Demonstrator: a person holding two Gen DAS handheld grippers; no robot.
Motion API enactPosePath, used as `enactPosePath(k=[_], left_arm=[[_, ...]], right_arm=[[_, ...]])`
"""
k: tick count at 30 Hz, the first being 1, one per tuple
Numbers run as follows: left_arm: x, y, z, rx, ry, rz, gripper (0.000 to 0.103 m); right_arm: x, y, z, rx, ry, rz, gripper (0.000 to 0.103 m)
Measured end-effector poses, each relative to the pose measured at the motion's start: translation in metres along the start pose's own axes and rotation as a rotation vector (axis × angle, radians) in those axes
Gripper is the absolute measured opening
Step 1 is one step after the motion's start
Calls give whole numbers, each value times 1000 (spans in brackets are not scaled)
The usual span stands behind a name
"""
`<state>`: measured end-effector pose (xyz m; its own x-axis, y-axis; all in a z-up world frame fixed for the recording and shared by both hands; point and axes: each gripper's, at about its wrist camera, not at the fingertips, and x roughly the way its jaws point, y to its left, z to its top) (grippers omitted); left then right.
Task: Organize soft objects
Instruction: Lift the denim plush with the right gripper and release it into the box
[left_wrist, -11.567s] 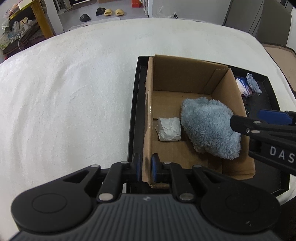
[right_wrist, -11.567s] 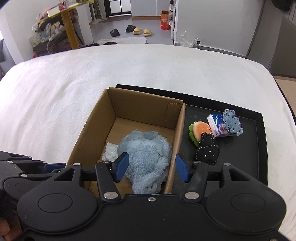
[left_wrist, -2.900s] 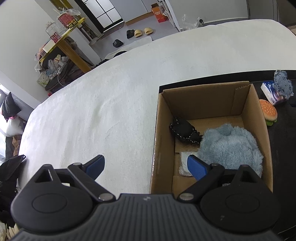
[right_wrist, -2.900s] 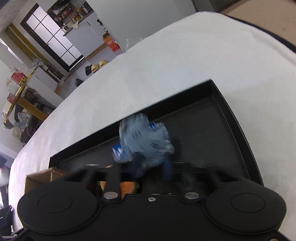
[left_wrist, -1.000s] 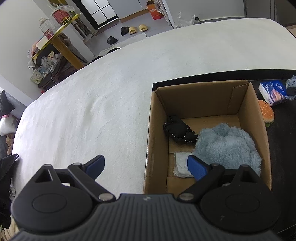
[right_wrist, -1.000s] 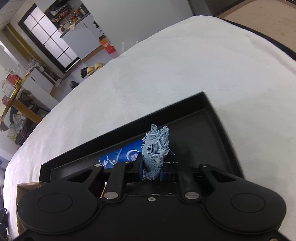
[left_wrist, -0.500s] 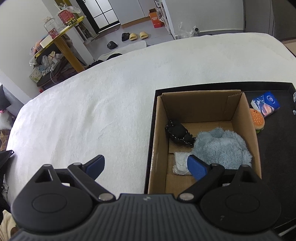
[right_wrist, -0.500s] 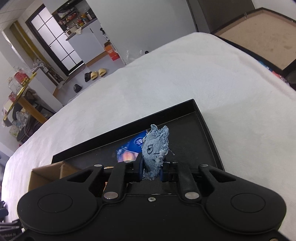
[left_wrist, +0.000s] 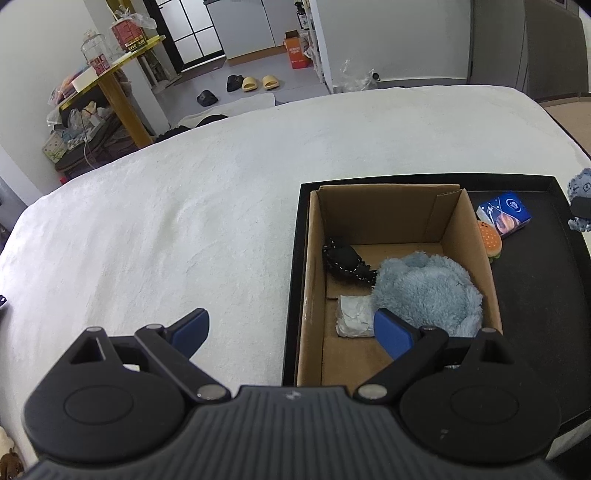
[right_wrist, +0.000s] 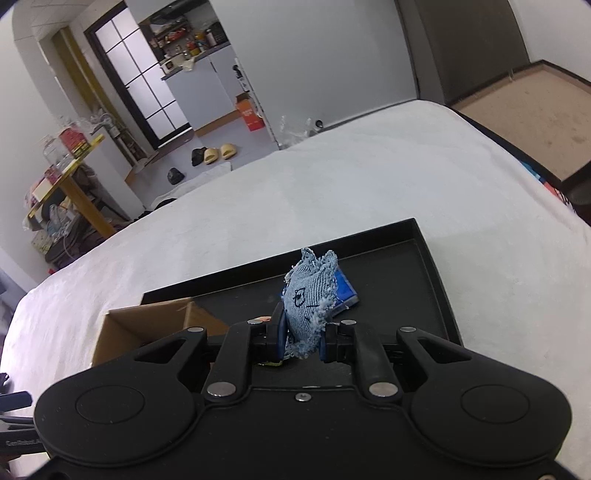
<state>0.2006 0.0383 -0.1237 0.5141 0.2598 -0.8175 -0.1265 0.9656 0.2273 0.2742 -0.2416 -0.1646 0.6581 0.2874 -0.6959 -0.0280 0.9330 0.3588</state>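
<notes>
Right tongs (right_wrist: 301, 341): clamped on the denim toy, blue pads pressed against its lower half from both sides.
Denim toy (right_wrist: 310, 295): small frayed pouch with a drawn face, upright between the pads, held clear above the tray; also seen at the right edge of the left wrist view (left_wrist: 580, 188).
Left tongs (left_wrist: 291, 332): wide apart, nothing between the pads; left pad over the white cover, right pad over the box.
Box (left_wrist: 391, 210): open cardboard, top flaps up, standing in the left part of the tray; its corner shows in the right wrist view (right_wrist: 147, 317).
Box contents: fluffy blue plush (left_wrist: 424, 291) against the right wall; black toy (left_wrist: 345, 262) with pale stitching at the back left, touching the plush; white wad (left_wrist: 356, 317) in front of the black toy, just beside the plush.
Tray (left_wrist: 543, 295): black, shallow rim, lying on the white cover; right part mostly bare.
Burger toy (left_wrist: 490, 242): on the tray, against the outside of the box's right wall.
Blue packet (left_wrist: 504, 214): on the tray, just beyond the burger toy, overlapping it; partly hidden behind the denim toy in the right wrist view (right_wrist: 343, 288).
White cover (left_wrist: 184, 229): soft plush surface under the tray; what lies beneath it cannot be told.
Background: yellow table (left_wrist: 122, 92) with clutter, slippers (left_wrist: 255, 82) on the floor, dark-framed door (right_wrist: 147, 92).
</notes>
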Motion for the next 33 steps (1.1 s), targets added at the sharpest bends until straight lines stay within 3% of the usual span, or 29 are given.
enactPosePath(k=[11, 20, 23, 25, 29, 33], left_arm=[[6, 18, -5, -64, 7, -73, 93], [20, 20, -4, -68, 71, -124, 88], [26, 18, -6, -47, 97, -125, 81], [32, 18, -7, -39, 122, -124, 69], [40, 21, -7, -48, 165, -129, 57], [47, 22, -8, -46, 206, -139, 39]], right_arm=[[-8, 38, 2, -61, 6, 43, 17], [-3, 78, -1, -142, 30, 64, 18], [-1, 91, -6, -169, 42, 77, 18], [1, 100, -6, -189, 50, 83, 18], [6, 118, -8, -218, 65, 93, 18], [10, 132, -8, -244, 81, 104, 18]])
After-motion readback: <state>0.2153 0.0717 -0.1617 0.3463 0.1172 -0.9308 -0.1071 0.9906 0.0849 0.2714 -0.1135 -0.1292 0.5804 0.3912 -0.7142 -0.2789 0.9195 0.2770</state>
